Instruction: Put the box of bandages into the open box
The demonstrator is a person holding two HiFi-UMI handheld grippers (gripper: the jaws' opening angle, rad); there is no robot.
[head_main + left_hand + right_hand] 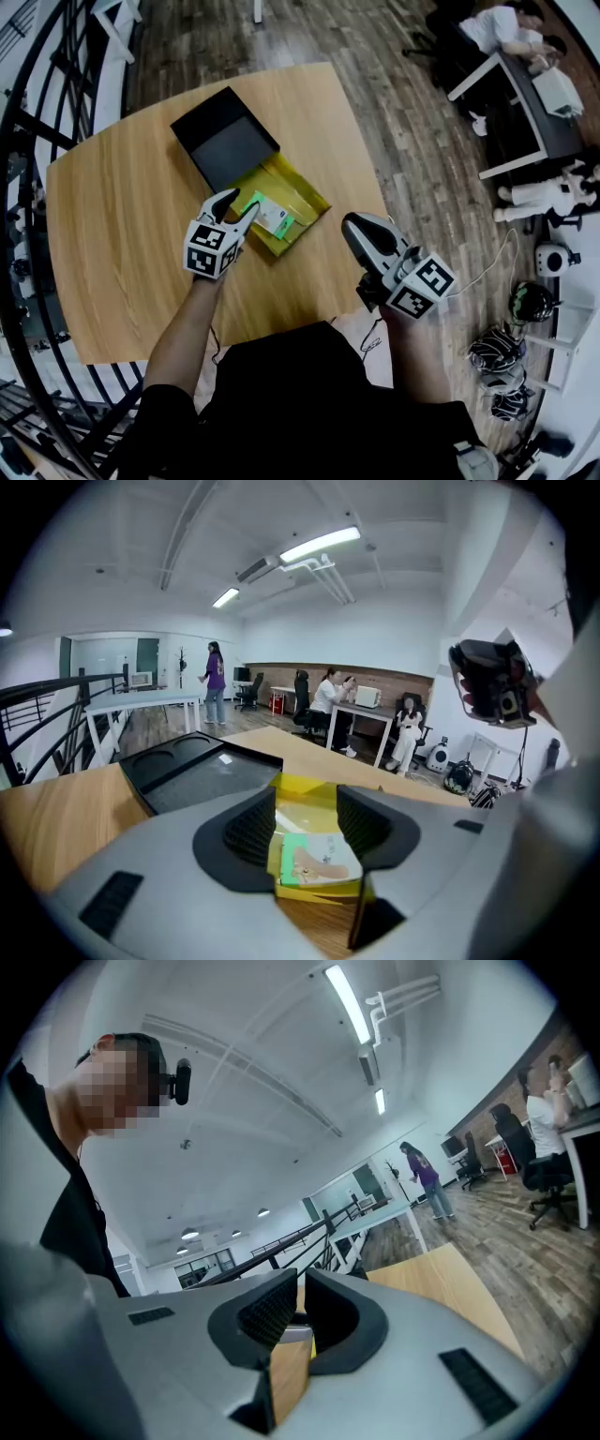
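The box of bandages (273,218) lies inside the yellow open box (302,187) on the desk (122,206). Over that box's near edge hangs the left gripper (240,204), spread, pinching nothing. Right of the box, off the desk, the right gripper (350,226) is pressed together, empty.

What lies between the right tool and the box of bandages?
In the head view, only the near wall of the yellow open box and a strip of bare table separate the right tool from the box of bandages, which lies inside that box.
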